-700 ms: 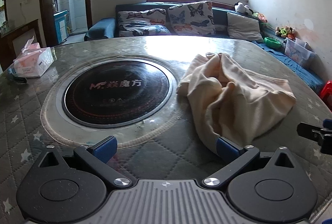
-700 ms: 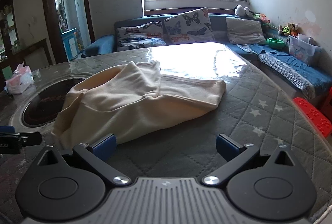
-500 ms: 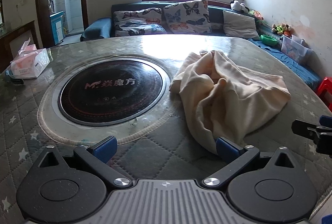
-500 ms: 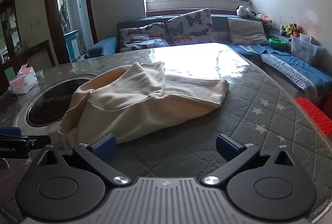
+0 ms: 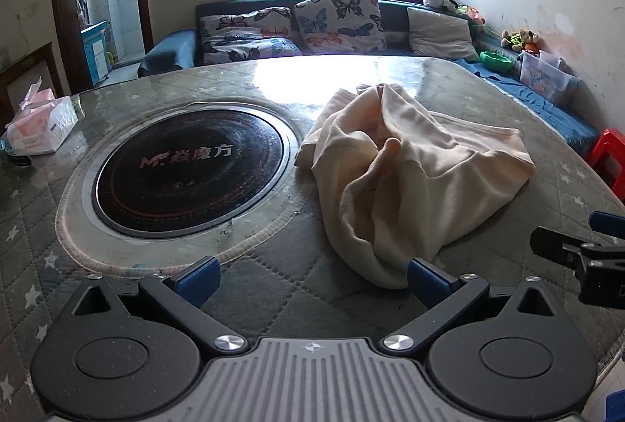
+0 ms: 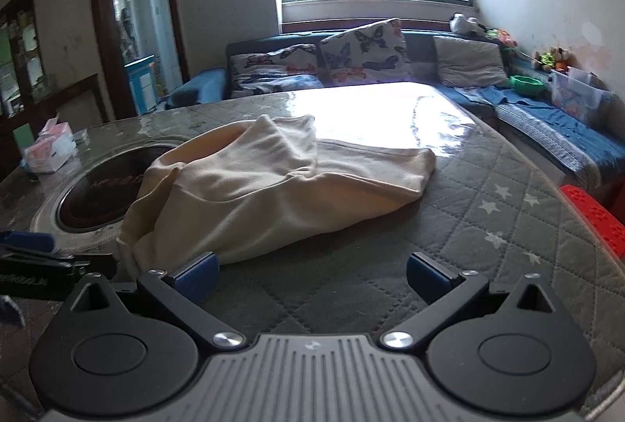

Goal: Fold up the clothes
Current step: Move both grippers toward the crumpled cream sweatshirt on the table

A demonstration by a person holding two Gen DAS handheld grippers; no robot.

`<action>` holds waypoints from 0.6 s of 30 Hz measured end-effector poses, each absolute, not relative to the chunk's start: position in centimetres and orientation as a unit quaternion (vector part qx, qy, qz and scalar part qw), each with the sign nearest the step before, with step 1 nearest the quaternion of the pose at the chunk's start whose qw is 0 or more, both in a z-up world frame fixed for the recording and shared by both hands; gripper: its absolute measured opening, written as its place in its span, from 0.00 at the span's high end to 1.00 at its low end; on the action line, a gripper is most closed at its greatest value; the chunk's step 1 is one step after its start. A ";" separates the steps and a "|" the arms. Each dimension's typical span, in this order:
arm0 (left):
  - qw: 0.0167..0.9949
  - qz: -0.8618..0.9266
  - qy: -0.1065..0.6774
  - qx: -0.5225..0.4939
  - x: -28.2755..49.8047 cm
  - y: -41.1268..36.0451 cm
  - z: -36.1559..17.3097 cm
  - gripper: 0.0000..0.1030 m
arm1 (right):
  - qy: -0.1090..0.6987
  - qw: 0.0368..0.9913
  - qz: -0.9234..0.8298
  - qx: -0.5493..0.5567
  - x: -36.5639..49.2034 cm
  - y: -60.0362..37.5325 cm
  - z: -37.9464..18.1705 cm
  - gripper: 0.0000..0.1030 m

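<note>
— Where's the garment?
— A crumpled cream garment (image 5: 410,179) lies on the quilted table (image 5: 273,289), beside the round cooktop (image 5: 187,172), toward the right edge.
— The grippers?
— Left gripper (image 5: 312,275) and right gripper (image 6: 312,275) hover near it, fingers apart, holding nothing.

A plain cream cotton garment (image 5: 414,179) is seen on a grey quilted table cover (image 5: 281,289) patterned with pale stars. A black round glass hob (image 5: 189,170) is marked with red lettering. White cushions printed with butterflies (image 6: 363,50) are set on a dark blue sofa (image 6: 203,90). Blue pads are borne by black gripper fingers (image 6: 195,275).
</note>
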State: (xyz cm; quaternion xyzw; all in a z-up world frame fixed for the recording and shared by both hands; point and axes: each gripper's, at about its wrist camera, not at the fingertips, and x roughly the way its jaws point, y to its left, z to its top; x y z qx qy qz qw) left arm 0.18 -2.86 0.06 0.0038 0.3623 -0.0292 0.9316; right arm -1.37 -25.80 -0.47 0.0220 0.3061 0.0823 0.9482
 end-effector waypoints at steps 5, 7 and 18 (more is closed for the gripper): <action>0.931 -0.034 0.365 0.006 0.6 -3.1 0.1 0.00 | 0.317 0.944 0.088 0.017 -1.0 -25.5 -0.7 0.00; 0.929 -0.035 0.367 0.006 0.9 -3.2 0.1 0.00 | 0.323 0.942 0.091 0.019 -0.8 -25.4 -0.7 0.00; 0.926 -0.041 0.374 0.010 1.9 -3.4 -0.2 0.00 | 0.323 0.942 0.088 0.020 -0.3 -25.2 -1.1 0.00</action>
